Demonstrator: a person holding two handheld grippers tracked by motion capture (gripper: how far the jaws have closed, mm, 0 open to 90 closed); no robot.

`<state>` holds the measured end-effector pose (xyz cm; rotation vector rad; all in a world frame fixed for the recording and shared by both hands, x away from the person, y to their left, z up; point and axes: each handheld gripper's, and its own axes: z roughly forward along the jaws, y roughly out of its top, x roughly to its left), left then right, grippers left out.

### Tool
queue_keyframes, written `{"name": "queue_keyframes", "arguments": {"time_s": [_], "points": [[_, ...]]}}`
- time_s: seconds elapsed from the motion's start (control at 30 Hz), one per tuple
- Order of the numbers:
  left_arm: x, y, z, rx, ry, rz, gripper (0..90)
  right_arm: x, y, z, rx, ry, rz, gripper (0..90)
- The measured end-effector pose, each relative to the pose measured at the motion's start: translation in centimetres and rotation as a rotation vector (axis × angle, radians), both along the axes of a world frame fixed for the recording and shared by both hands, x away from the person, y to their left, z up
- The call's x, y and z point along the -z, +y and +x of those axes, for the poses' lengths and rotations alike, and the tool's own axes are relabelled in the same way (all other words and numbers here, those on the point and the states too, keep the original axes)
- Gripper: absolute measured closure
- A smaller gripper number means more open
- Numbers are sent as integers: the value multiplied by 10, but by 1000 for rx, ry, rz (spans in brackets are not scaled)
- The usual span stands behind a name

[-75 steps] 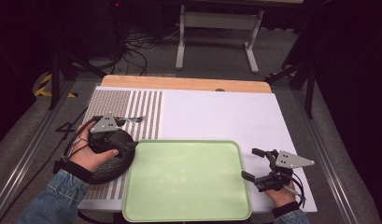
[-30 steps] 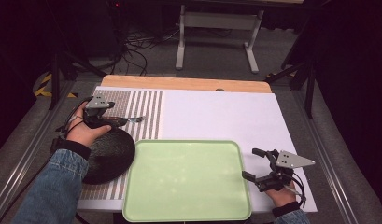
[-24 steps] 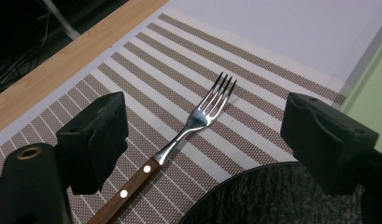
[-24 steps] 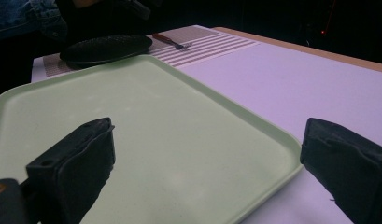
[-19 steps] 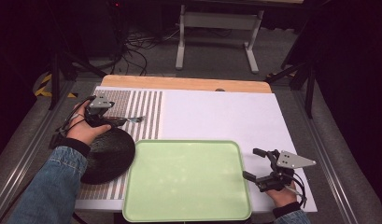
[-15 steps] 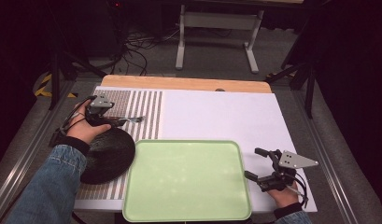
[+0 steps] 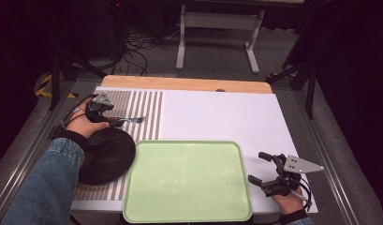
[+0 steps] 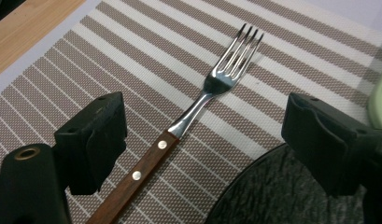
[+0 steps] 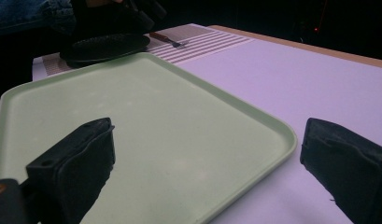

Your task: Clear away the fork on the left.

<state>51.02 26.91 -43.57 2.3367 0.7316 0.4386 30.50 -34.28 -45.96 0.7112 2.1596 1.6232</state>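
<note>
In the high view, the left gripper (image 7: 115, 119) sits at the left middle of the frame, over the brown-and-white striped woven placemat (image 7: 147, 112). Its jaws stand wide apart on either side of the wooden-handled steel fork (image 8: 193, 112), which lies flat on the placemat; in the left gripper view the handle runs from the bottom centre up to the tines at the upper middle, and neither jaw touches it. The fork (image 7: 128, 121) points toward the centre of the frame in the high view.

Just below the fork, at the lower left of the high view, lies the round black textured plate (image 7: 107, 157); nothing is on it. Its right edge meets or slightly overlaps the pale green rectangular plastic tray (image 7: 189, 180), which fills the lower centre of the frame. The tray's bed holds nothing either, apart from faint pale smudges.

The right gripper (image 7: 261, 168) is at the lower right of the high view, held over the white table cover (image 7: 226, 117) just beside the tray's right rim. Its jaws are spread wide and grip nothing; the right gripper view looks between them across the tray's near corner (image 9: 254, 126).
</note>
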Motion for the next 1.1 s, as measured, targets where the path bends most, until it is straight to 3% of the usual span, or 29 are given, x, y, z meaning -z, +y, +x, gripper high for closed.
{"name": "queue_keyframes", "arguments": {"time_s": [0.4,1.1], "points": [[10,4,18,-13,36,34,177,1,-10,-12,38,2,16,36],[25,8,29,-63,93,83,258,2,-8,-9,33,4,19,37]]}}
